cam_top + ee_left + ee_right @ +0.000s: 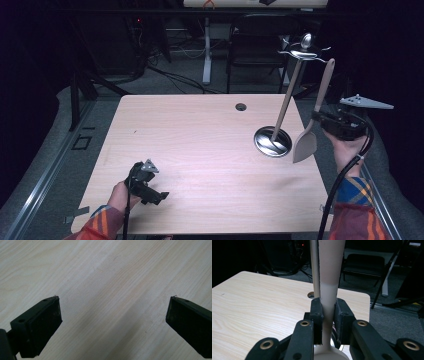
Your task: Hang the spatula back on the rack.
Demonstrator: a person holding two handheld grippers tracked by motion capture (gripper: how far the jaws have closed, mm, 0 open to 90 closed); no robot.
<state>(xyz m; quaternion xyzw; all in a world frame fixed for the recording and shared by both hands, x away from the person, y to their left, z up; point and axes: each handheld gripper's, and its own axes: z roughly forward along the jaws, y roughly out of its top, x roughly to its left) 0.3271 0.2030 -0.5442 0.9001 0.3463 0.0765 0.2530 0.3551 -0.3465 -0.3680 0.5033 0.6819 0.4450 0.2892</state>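
Observation:
My right gripper (317, 118) is shut on the handle of a beige spatula (306, 141), held upright above the table's right edge with its blade down. In the right gripper view both pads clamp the spatula handle (329, 290), and the right gripper (328, 320) points toward the table's far side. Just left of the spatula stands a metal utensil stand (273, 141) with a round base, a tall pole and hooks at its top (303, 52). My left gripper (159, 196) rests low at the near left of the table, open. Between the jaws of the left gripper (113, 315) lies only bare wood.
The light wooden table (200, 150) has a cable hole (241, 106) near its far edge. A dark chair (257, 47) and a desk leg stand behind the table. The stand's pole (314, 267) rises right behind the spatula handle.

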